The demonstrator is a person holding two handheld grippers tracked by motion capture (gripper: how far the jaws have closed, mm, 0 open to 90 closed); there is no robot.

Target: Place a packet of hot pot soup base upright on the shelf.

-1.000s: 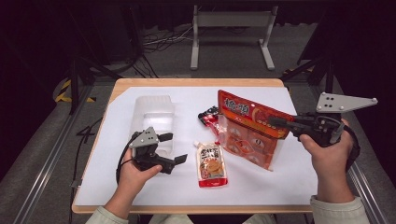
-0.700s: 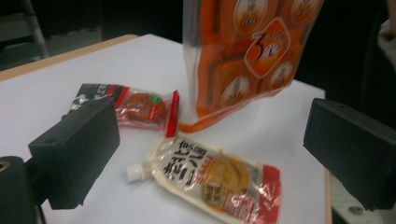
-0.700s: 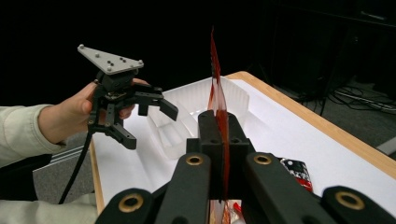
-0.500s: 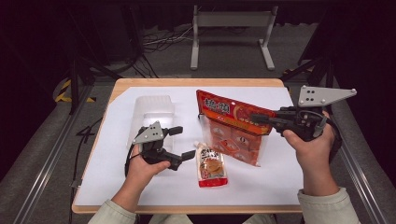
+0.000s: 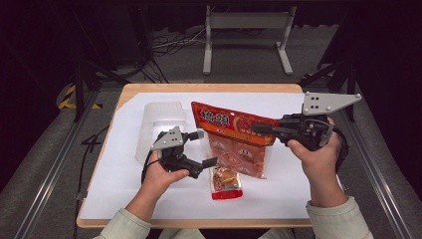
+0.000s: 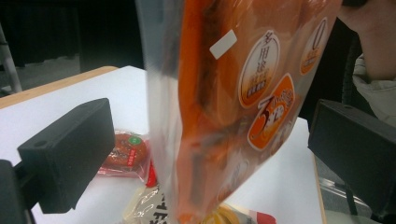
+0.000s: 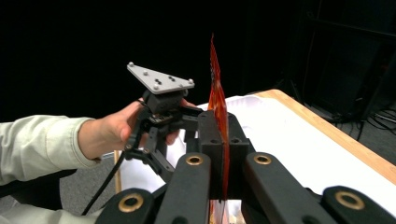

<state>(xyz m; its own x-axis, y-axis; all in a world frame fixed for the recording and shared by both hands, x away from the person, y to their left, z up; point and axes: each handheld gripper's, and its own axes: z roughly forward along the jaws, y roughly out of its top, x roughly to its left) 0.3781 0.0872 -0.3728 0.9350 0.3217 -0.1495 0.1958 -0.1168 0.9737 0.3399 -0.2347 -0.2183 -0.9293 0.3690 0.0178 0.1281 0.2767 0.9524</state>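
Right gripper (image 7: pixel 224 154): jaws clenched flat on the top edge of the big orange-red printed plastic snack pouch (image 5: pixel 234 144), which hangs lifted off the white table cover (image 5: pixel 308 194), lower corner just above the small clear-and-red sachet (image 5: pixel 226 181). Left gripper (image 5: pixel 204 148): jaws released, spread wide w/ the pouch's lower left side standing between them, pads not pressing yet.

Risks, as I judge them:
- Grip is on a thin edge strip only; pouch looks full, so a tug from the left side could slide it out or tear the seal.
- If the left jaws close too low they could catch the small sachet underneath along w/ the pouch.
- Pouch swings freely, so the left jaws may close on the clear margin, not the body, giving a weak hold.

Views: left gripper view shows the gap on both sides of the pouch and a round red packet (image 6: pixel 126 151) lying behind it, plus the pouch's clear side margin. Right gripper view shows the pouch edge-on, pinched tight. High view gives layout: clear plastic tray (image 5: pixel 161 124) at far left, apart from the action.
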